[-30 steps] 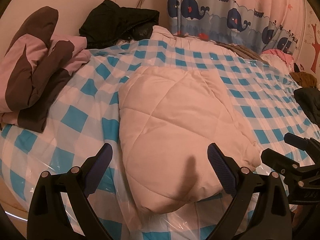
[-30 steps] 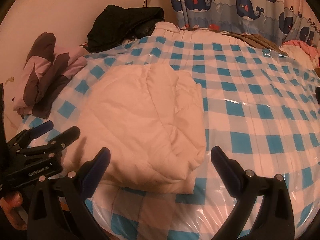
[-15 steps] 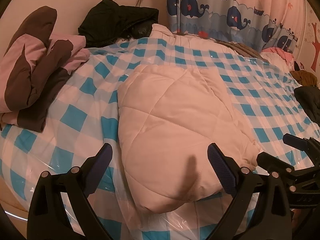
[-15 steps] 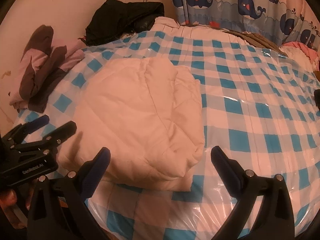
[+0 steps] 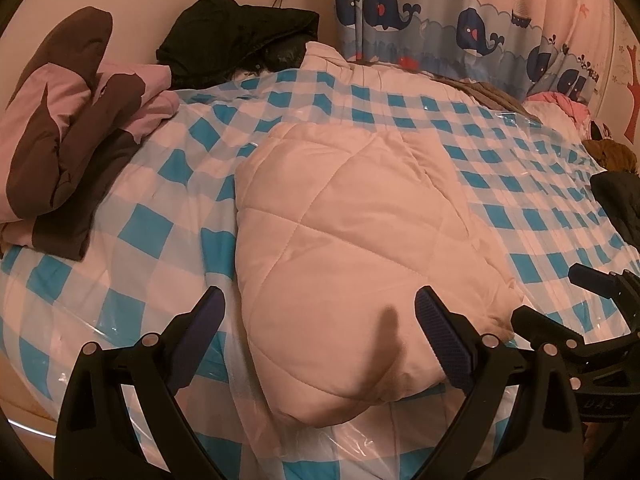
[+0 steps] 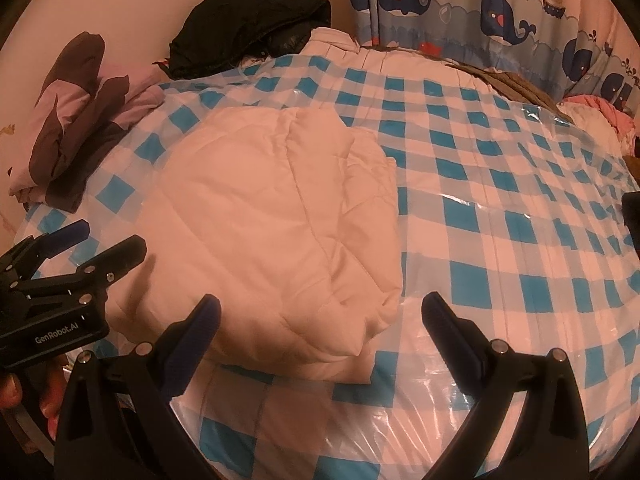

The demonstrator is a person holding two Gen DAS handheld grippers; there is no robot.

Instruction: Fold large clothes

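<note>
Left gripper: jaws spread wide, holding nothing; poised above the near end of the garment.
Right gripper: jaws likewise spread and empty; set just off the near right corner of the garment, its partner alongside to its left.
Quilted cream garment: a padded piece, lying directly ahead of both grippers as a compact folded bundle, layered edges showing on its right side; untouched by either tool.
Checked bed cover: blue-and-white under clear plastic, bearing the garment and stretching away to the right.
Pink-and-brown clothing: heaped far left.
Black clothing: piled at the far wall.

Step, as judged: fold apparently complete, grippers released. Next move likely calls for setting the bundle aside, or fetching another piece.
</note>
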